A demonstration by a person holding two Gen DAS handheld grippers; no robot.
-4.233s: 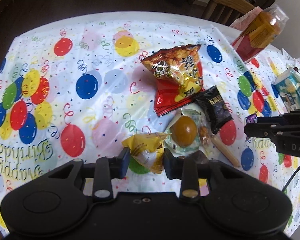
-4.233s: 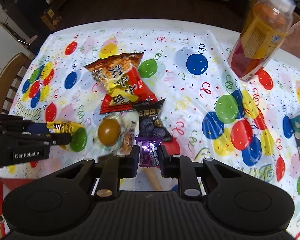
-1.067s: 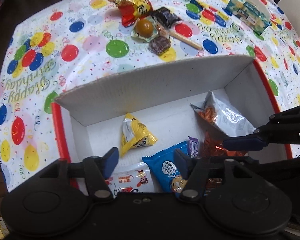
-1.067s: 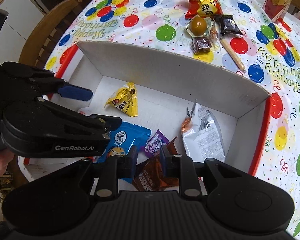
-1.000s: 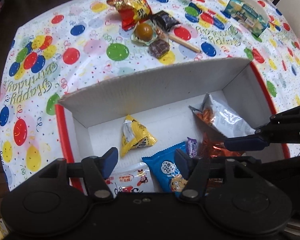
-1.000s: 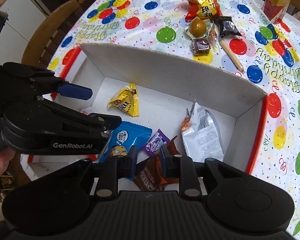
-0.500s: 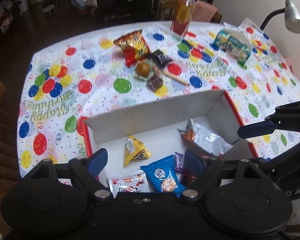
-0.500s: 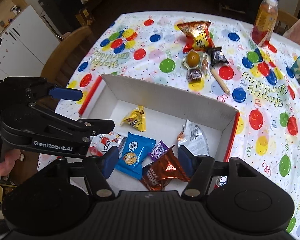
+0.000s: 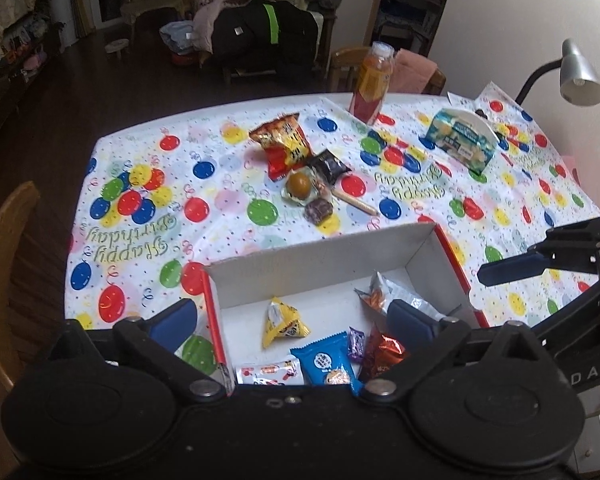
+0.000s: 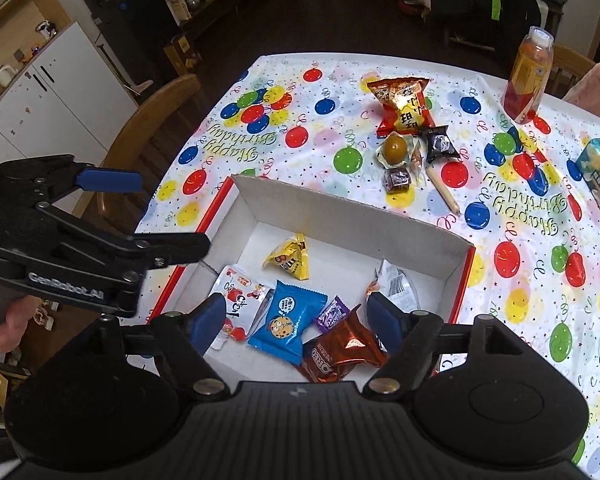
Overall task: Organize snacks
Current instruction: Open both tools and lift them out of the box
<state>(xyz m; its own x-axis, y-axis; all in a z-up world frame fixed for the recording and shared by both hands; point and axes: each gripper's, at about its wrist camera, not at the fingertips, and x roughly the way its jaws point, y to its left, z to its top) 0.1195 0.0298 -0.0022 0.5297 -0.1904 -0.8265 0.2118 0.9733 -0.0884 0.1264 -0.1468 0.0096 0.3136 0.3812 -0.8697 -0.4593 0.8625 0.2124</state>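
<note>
The cardboard box [image 10: 458, 268], white inside with red outer walls, sits on the balloon-print tablecloth [image 10: 332, 128] at its near edge. Six snack packets lie in the box: a yellow triangular packet [image 10: 290, 258], a blue cookie packet [image 10: 286, 320], a small purple candy [image 10: 332, 309], a copper Oreo packet [image 10: 342, 350], a silver bag [image 10: 398, 290] and a white-and-red packet [image 10: 240, 294]. Beyond the box's far wall five snacks cluster on the cloth: a red-and-yellow chip bag [image 10: 404, 106], a brown egg in clear wrap [image 10: 394, 147], a black packet [image 10: 440, 144], a brown square candy [image 10: 397, 179] and a stick snack [image 10: 442, 194]. Farther beyond the box stands an orange drink bottle [image 10: 526, 76].

Only the left wrist view shows a grey desk lamp [image 9: 578, 74] and the whole tissue pack [image 9: 460, 142]; only the right shows a fingertip [image 10: 6, 330] under the left gripper [image 10: 156, 216] and white cabinets [image 10: 40, 92]. Both the left gripper and the right gripper [image 10: 298, 320] hover above the box, jaws spread, empty
</note>
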